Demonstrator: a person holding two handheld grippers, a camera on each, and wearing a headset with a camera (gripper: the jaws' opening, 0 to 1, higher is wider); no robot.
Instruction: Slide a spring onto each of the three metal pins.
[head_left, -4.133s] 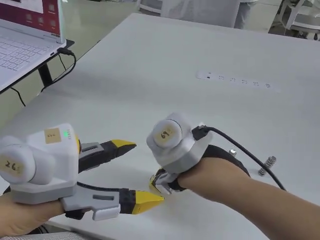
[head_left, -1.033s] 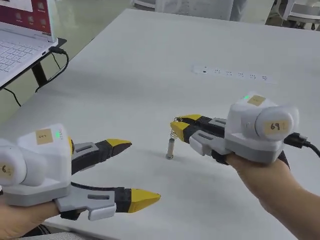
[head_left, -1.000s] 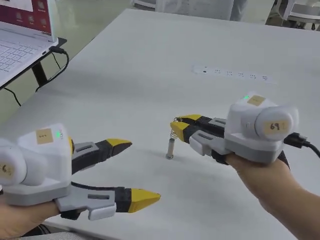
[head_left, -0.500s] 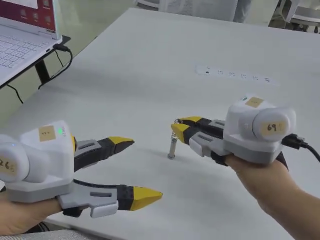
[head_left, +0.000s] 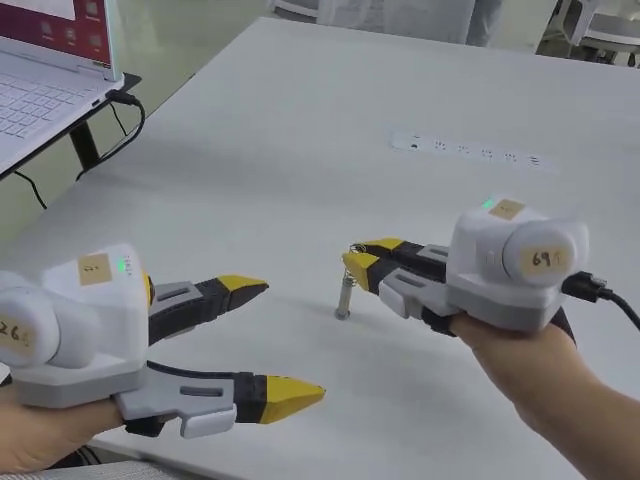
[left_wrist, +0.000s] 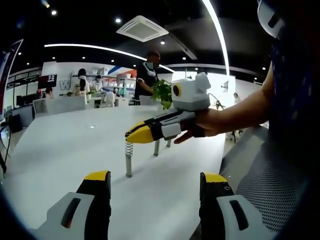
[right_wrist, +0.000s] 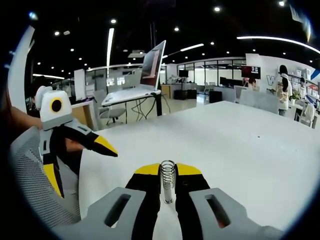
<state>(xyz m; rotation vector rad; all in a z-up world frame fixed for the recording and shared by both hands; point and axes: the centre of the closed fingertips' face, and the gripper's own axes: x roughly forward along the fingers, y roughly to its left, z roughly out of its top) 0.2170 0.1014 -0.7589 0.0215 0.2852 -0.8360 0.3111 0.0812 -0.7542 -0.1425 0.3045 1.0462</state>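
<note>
Contact between spring (right_wrist: 168, 176) and pin (head_left: 343, 300) is what this moment turns on: the right gripper (head_left: 368, 254) reaches in level from the person's right, its jaws drawn nearly together on the coil, pinching it from both sides so that it stands in line with the pin below. In the left gripper view the coil sits around the top part of the pin, whose foot rests on the white counter (head_left: 300, 150); I judge the spring started on the shaft but not yet run down. Gripping the coil near its upper end leaves its lower mouth free to take the shaft, which would explain the hold. The left gripper (head_left: 272, 340) hovers low by the near edge of the counter, well apart from the pin, jaws spread wide and holding nothing; it looks parked clear of the work yet near enough to steady the pin, which stands unsupported and could tip under a sideways push. Beyond it in the left gripper view two more small upright metal pieces (left_wrist: 156, 147) stand close together, probably the other pins; whether they carry springs is too small to tell. A laptop (head_left: 40, 60) sits off to the left and a power strip (head_left: 465, 157) lies farther back on the counter.
</note>
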